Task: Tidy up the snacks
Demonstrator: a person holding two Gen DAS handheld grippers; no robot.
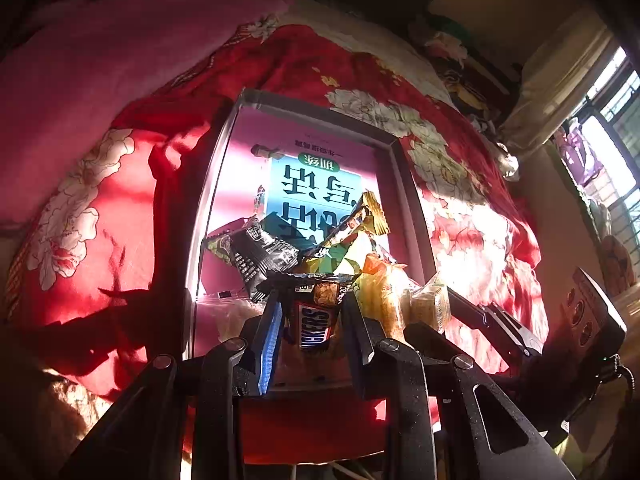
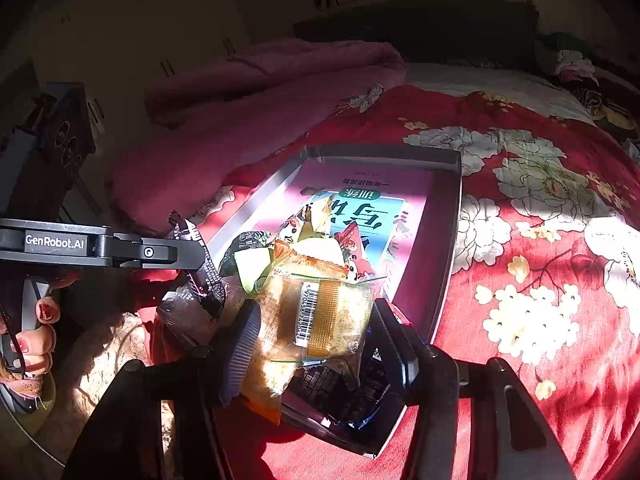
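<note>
Left wrist view: the left gripper [image 1: 310,320] clenches a Snickers bar [image 1: 316,326] between its fingers, just above the near end of a shallow box [image 1: 212,184] on a red floral quilt [image 1: 100,216]. Beyond the bar, inside the box, a black packet [image 1: 260,258] and a gold wrapper [image 1: 368,216] lie heaped on a booklet [image 1: 316,184] printed in blue. The right gripper [image 1: 488,316] reaches in from the box's right side. In the right wrist view, the right gripper [image 2: 316,332] grasps a clear-wrapped yellow cake [image 2: 320,312] over the box's [image 2: 448,240] near corner, the rest of the snack pile just beyond it. The left gripper [image 2: 188,252] enters from the box's left, a hand [image 2: 36,332] with painted nails on its handle. A pink blanket [image 2: 248,112] lies bunched beyond the box.
</note>
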